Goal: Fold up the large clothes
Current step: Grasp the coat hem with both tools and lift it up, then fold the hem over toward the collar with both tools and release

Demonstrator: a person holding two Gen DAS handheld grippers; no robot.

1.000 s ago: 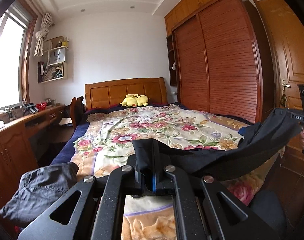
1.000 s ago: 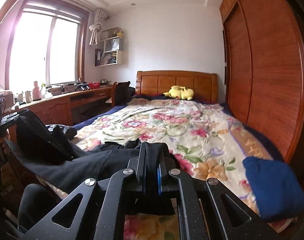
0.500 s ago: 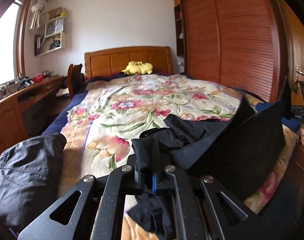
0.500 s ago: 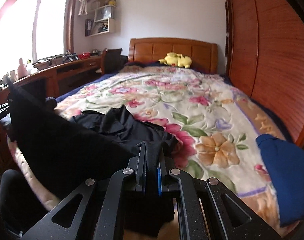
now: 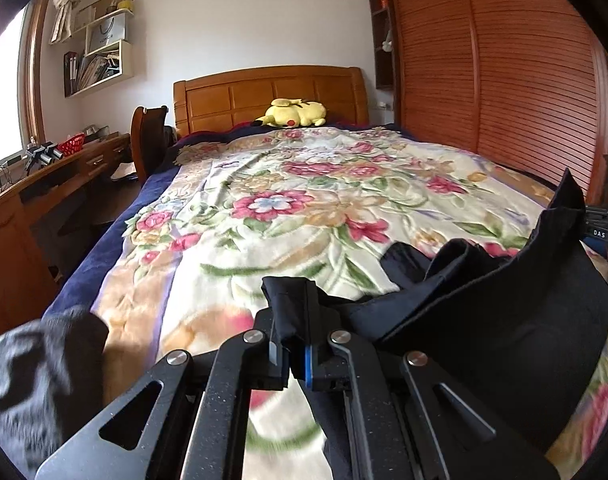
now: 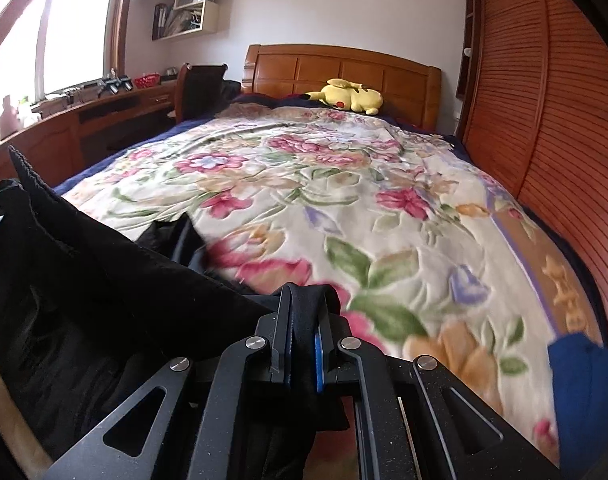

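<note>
A large black garment (image 5: 496, 320) hangs between my two grippers over the foot of a bed with a floral blanket (image 5: 304, 200). My left gripper (image 5: 291, 320) is shut on one corner of it. My right gripper (image 6: 302, 320) is shut on the other corner of the black garment (image 6: 84, 300). The cloth sags in the middle, and part of it rests on the blanket. The right gripper also shows at the right edge of the left wrist view (image 5: 604, 228), with the garment's corner sticking up beside it.
A dark grey garment (image 5: 36, 376) lies at the bed's near left corner. A folded blue garment (image 6: 588, 396) lies at the near right. A yellow plush toy (image 5: 294, 113) sits by the headboard. A wooden desk (image 5: 44, 184) runs along the left, a wardrobe (image 5: 504, 80) along the right.
Both grippers have tipped down and moved forward over the bed with the black garment. The cloth, stretched taut in the air before, now sags and touches the blanket.
</note>
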